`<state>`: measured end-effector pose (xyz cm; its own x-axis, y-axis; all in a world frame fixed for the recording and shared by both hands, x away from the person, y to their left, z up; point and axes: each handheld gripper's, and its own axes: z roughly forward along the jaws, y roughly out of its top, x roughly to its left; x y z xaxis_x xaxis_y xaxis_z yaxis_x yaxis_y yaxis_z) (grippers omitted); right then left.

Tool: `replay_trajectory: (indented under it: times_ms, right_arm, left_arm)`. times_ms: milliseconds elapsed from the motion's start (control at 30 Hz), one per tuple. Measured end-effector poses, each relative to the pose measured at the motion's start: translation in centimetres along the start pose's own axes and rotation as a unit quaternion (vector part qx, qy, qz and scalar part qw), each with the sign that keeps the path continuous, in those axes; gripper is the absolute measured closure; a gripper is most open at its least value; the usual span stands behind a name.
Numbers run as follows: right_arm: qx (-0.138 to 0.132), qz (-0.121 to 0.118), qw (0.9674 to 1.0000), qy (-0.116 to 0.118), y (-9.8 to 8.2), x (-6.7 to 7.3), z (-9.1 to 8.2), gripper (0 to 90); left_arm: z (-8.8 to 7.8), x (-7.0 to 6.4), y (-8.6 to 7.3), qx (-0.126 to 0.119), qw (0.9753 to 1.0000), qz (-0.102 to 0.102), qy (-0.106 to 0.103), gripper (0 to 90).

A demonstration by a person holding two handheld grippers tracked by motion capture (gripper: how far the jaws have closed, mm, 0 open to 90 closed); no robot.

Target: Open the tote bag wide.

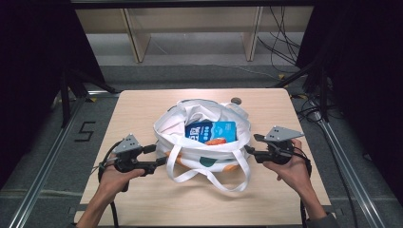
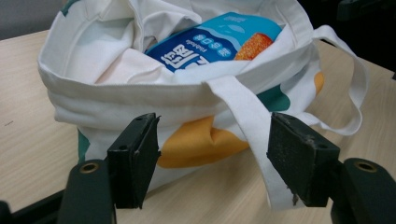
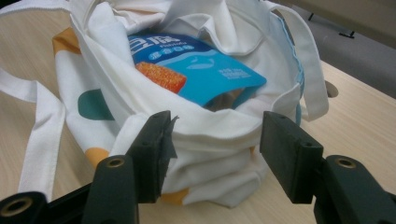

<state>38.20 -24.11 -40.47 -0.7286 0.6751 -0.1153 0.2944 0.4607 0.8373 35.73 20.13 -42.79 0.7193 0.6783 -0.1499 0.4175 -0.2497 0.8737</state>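
White canvas tote bag, printed with orange and teal patches, slumped open at the middle of the pale wooden table.

Contents: one blue snack packet with white lettering and an orange picture, lying tilted inside the mouth of the bag.

Handles: one loop lies flat on the table toward the person's side, seen whole in the high view.

Left gripper: held in the person's left hand, at the left side of the bag. Jaws spread apart, pinching nothing.

Right gripper: held in the right hand, at the right side of the bag. Jaws likewise spread, with nothing pressed between them.

Left gripper view: the gripper faces the bag wall low down; an orange patch and a strap lie between the open jaws, the strap running close against the right-hand pad. The packet's lettering is legible here.

Right gripper view: the gripper faces the folded rim of the bag, which bulges between the jaws without being clamped. The packet's torn or folded lower corner shows here, and a teal patch on the side wall.

High view extras: a small round grey object at the far table edge behind the bag; shelving and cables on the floor beyond.
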Motion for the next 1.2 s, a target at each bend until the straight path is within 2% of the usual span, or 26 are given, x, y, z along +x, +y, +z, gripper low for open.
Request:
replay_trajectory:
  times_ms: [67, 133, 167, 233, 333, 400, 433, 467, 500, 567, 600, 633, 667, 700, 733, 767, 833, 900, 933, 967, 1000, 1067, 1133, 1167, 1200]
  right_arm:
    - [0.0, 0.006, 1.0, -0.001, -0.3, 0.1, -0.2, 42.7]
    - [0.004, 0.025, 0.9997, -0.003, -0.6, 0.4, -0.5, 40.7]
    - [-0.002, 0.016, 0.9999, -0.003, -0.8, 0.3, -0.6, 39.8]
    - [0.001, 0.022, 0.9997, -0.004, -1.2, 0.4, -0.9, 39.6]
    - [0.003, 0.02, 0.9998, -0.007, -2.1, 0.5, -1.1, 38.7]
    - [0.007, 0.03, 0.9995, -0.006, -2.6, 0.7, -1.2, 38.3]
    - [0.008, 0.026, 0.9996, -0.002, -2.9, 0.7, -1.2, 38.0]
    - [0.012, 0.03, 0.9995, -0.002, -3.1, 0.8, -1.2, 37.9]
    - [0.011, 0.031, 0.9995, -0.006, -3.5, 1.0, -1.2, 37.6]
    - [0.016, 0.029, 0.9994, -0.003, -3.9, 1.0, -1.2, 37.3]
    - [0.022, 0.035, 0.9992, 0.004, -4.2, 1.1, -1.2, 37.2]
    - [0.022, 0.033, 0.9992, -0.001, -4.3, 1.1, -1.2, 37.1]
    - [0.022, 0.034, 0.9992, -0.003, -4.6, 1.2, -1.2, 37.1]
    - [0.027, 0.03, 0.9992, -0.001, -4.8, 1.1, -1.3, 37.0]
    - [0.027, 0.038, 0.9989, 0.0, -5.0, 1.2, -1.3, 36.9]
    - [0.025, 0.035, 0.9991, -0.003, -5.3, 1.2, -1.3, 36.8]
    - [0.03, 0.043, 0.9986, 0.002, -5.8, 1.4, -1.4, 36.8]
    - [0.035, 0.053, 0.998, 0.002, -6.3, 1.7, -1.5, 36.7]
    - [0.032, 0.042, 0.9986, 0.002, -6.6, 1.6, -1.4, 36.7]
    - [0.039, 0.061, 0.9974, 0.004, -6.8, 2.0, -1.5, 36.7]
    - [0.035, 0.046, 0.9983, 0.005, -7.1, 1.8, -1.5, 36.7]
    - [0.036, 0.046, 0.9982, 0.007, -7.6, 2.1, -1.5, 36.5]
    - [0.045, 0.059, 0.9972, 0.009, -8.1, 2.5, -1.5, 35.0]
    - [0.045, 0.045, 0.9979, 0.014, -8.3, 2.4, -1.3, 34.9]
    - [0.053, 0.047, 0.9974, 0.012, -8.6, 2.6, -1.4, 34.9]
  left_arm:
    - [0.1, -0.3, -0.5, -0.002, 1.0, -0.003, -0.004, 32.3]
    - [0.2, -0.6, -1.2, 0.004, 1.0, 0.005, -0.007, 31.5]
    - [0.2, -0.9, -1.5, 0.012, 0.9999, 0.003, -0.008, 31.1]
    - [0.2, -1.2, -1.9, 0.019, 0.9997, 0.016, 0.002, 30.7]
    - [0.0, -1.8, -2.6, 0.019, 0.9997, 0.011, 0.003, 30.3]
    - [-0.1, -2.2, -3.1, 0.022, 0.9997, 0.013, 0.003, 29.9]
    - [-0.1, -2.2, -3.3, 0.019, 0.9997, 0.016, -0.001, 29.8]
    - [-0.1, -2.3, -3.6, 0.022, 0.9994, 0.025, -0.006, 29.7]
    - [-0.1, -2.5, -3.8, 0.026, 0.9995, 0.015, -0.007, 29.7]
    - [-0.2, -2.9, -4.5, 0.03, 0.9994, 0.017, -0.003, 29.6]
    - [-0.3, -2.8, -4.7, 0.034, 0.9991, 0.026, -0.005, 29.6]
    - [-0.3, -2.9, -5.0, 0.039, 0.9987, 0.033, -0.005, 29.6]
    - [-0.3, -3.0, -5.4, 0.041, 0.9986, 0.034, -0.001, 29.6]
    - [-0.3, -3.2, -5.8, 0.042, 0.9989, 0.023, 0.001, 29.6]
    - [-0.3, -3.2, -6.1, 0.043, 0.9986, 0.031, 0.002, 29.5]
    - [-0.3, -3.3, -6.4, 0.045, 0.9986, 0.026, 0.003, 29.5]
    - [-0.3, -3.4, -7.0, 0.047, 0.9985, 0.027, 0.005, 29.5]
    - [-0.5, -3.2, -7.3, 0.06, 0.9971, 0.046, 0.011, 29.3]
    - [-0.6, -3.2, -7.5, 0.058, 0.9973, 0.041, 0.017, 29.2]
    - [-0.7, -3.2, -7.5, 0.058, 0.9975, 0.037, 0.012, 28.8]
    - [-0.8, -3.3, -7.7, 0.055, 0.9978, 0.034, 0.017, 28.7]
    - [-0.6, -3.4, -8.0, 0.049, 0.9982, 0.033, 0.014, 27.9]
    - [-0.6, -3.6, -8.3, 0.062, 0.9975, 0.031, 0.016, 27.1]
    - [-0.5, -3.8, -8.5, 0.067, 0.9969, 0.037, 0.018, 27.2]
    - [-0.5, -3.9, -8.5, 0.072, 0.9964, 0.041, 0.018, 27.1]
